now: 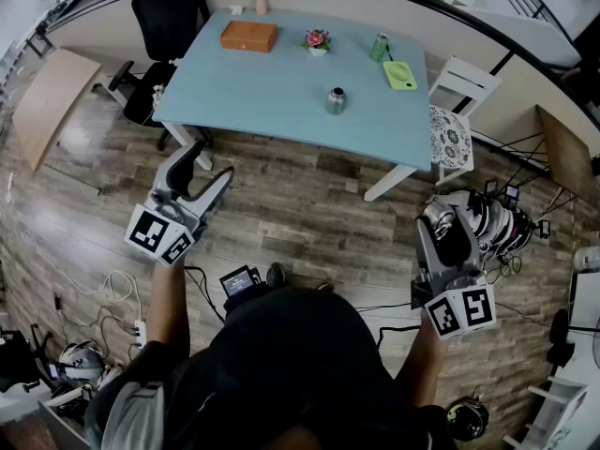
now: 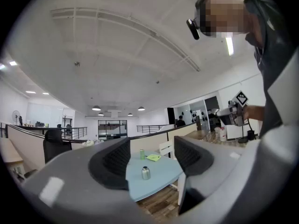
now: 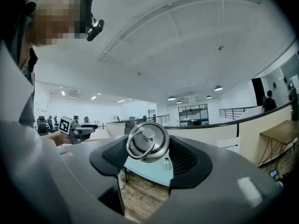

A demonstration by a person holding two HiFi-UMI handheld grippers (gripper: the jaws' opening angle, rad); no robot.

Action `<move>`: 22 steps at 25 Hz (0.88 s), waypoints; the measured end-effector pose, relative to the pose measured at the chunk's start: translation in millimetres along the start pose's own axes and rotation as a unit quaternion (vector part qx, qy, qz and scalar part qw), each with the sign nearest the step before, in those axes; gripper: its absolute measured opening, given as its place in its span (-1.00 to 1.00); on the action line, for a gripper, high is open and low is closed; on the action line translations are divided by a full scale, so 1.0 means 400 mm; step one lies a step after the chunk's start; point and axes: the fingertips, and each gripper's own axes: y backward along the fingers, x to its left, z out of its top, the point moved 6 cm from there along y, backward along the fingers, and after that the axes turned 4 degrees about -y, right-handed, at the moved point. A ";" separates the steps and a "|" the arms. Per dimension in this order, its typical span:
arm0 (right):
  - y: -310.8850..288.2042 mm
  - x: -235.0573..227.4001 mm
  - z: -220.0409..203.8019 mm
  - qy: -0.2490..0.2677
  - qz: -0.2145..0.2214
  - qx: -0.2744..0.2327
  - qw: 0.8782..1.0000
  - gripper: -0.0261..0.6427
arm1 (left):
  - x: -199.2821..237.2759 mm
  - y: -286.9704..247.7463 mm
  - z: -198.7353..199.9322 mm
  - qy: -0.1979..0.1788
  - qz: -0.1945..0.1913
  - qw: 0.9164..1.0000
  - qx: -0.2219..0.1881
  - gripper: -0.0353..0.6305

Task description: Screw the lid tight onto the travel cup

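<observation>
The steel travel cup (image 1: 335,100) stands without its lid on the light blue table (image 1: 262,87), well ahead of both grippers. It also shows small between the jaws in the left gripper view, cup (image 2: 145,173), and in the right gripper view, cup (image 3: 167,164). My right gripper (image 1: 441,225) is shut on the round metal lid (image 3: 148,141), whose ring handle faces the camera. My left gripper (image 1: 208,169) is held level over the wooden floor, open with nothing between its fingers; in its own view the left gripper (image 2: 152,160) frames the distant table.
On the table are a brown box (image 1: 248,36), a small flower pot (image 1: 317,41), a green can (image 1: 379,47) and a yellow-green item (image 1: 400,75). A white chair (image 1: 457,111) stands at its right end, a black office chair (image 1: 164,26) at its left. Cables lie on the floor.
</observation>
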 end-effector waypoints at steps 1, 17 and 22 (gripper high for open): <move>0.003 0.004 0.000 0.000 0.000 0.000 1.000 -0.14 | 0.000 0.004 0.000 0.000 0.000 1.000 0.000 0.14; -0.004 0.050 -0.001 -0.006 -0.008 0.001 1.000 -0.15 | 0.026 0.029 -0.016 0.007 -0.010 1.000 -0.001 0.14; -0.023 0.075 -0.008 -0.024 -0.014 -0.010 1.000 -0.15 | 0.059 0.031 -0.037 0.010 -0.018 1.000 -0.004 0.14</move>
